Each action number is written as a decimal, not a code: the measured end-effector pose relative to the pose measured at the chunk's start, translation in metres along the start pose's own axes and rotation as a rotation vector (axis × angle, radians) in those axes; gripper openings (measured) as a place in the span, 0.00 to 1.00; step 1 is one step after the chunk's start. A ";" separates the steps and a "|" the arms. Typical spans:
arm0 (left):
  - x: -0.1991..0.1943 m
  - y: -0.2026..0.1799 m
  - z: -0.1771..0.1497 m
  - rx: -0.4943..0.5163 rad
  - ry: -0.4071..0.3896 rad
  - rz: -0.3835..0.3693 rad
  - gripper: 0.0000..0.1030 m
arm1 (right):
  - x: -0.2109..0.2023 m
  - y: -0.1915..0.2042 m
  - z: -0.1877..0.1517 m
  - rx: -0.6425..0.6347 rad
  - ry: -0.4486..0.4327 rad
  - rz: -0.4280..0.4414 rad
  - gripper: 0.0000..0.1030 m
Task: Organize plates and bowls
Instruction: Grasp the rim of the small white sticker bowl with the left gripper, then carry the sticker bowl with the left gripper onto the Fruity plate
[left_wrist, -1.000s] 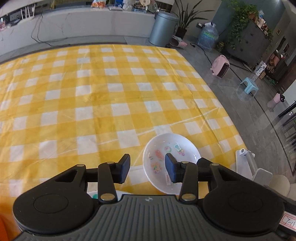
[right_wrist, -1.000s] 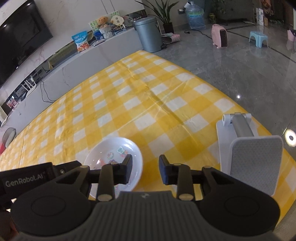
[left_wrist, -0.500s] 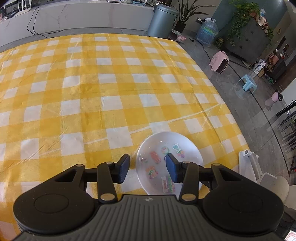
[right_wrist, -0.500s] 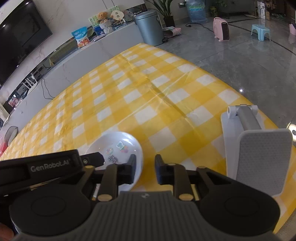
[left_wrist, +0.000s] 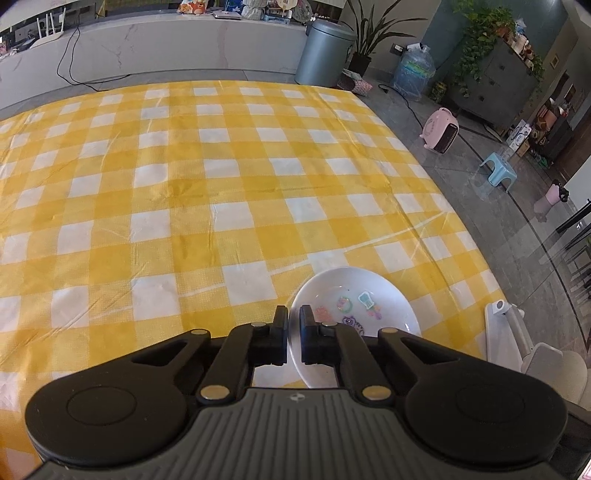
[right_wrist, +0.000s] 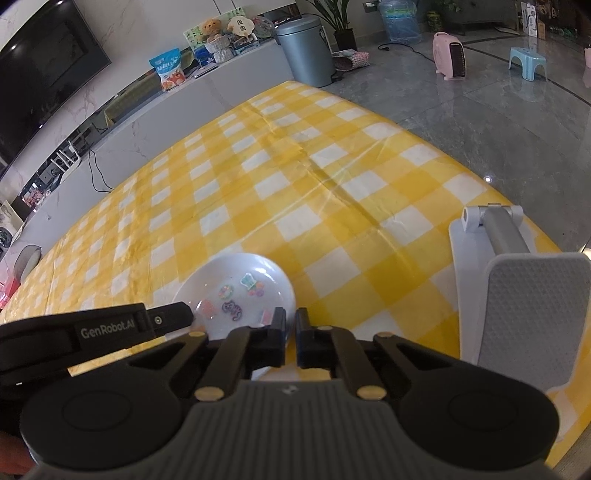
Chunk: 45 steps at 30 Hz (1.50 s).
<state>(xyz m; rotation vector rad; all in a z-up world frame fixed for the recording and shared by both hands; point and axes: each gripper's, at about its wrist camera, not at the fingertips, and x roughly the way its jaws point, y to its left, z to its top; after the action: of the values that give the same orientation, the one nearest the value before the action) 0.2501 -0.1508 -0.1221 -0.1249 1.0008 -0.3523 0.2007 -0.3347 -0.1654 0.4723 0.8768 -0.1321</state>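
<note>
A white plate (left_wrist: 365, 291) with cartoon stickers sits on the yellow checked tablecloth near the front right corner. My left gripper (left_wrist: 293, 321) is shut on the plate's left rim. In the right wrist view the same plate (right_wrist: 240, 280) lies left of centre. My right gripper (right_wrist: 290, 323) is shut on the plate's right rim. The left gripper's body (right_wrist: 110, 325) shows at the plate's left side in that view.
A white and grey stand (right_wrist: 517, 295) sits on the table's right edge, close to the plate; it also shows in the left wrist view (left_wrist: 517, 343). The tablecloth (left_wrist: 184, 184) spreads wide to the left and far side. Floor lies beyond the right edge.
Both grippers were open around the plate's rims and have closed on them. The left gripper shifted so the plate sits to its right.
</note>
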 end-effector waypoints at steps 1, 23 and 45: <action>-0.002 0.000 0.000 -0.001 -0.007 -0.002 0.05 | -0.001 0.000 0.000 0.002 -0.002 0.004 0.02; -0.101 0.023 -0.028 -0.125 -0.060 0.015 0.03 | -0.068 0.006 -0.019 0.099 0.000 0.242 0.01; -0.111 0.071 -0.093 -0.284 -0.044 0.040 0.03 | -0.070 0.052 -0.066 -0.122 0.120 0.224 0.01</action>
<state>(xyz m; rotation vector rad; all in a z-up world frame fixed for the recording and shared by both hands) 0.1337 -0.0404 -0.1017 -0.3679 1.0041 -0.1687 0.1249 -0.2645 -0.1294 0.4642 0.9368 0.1562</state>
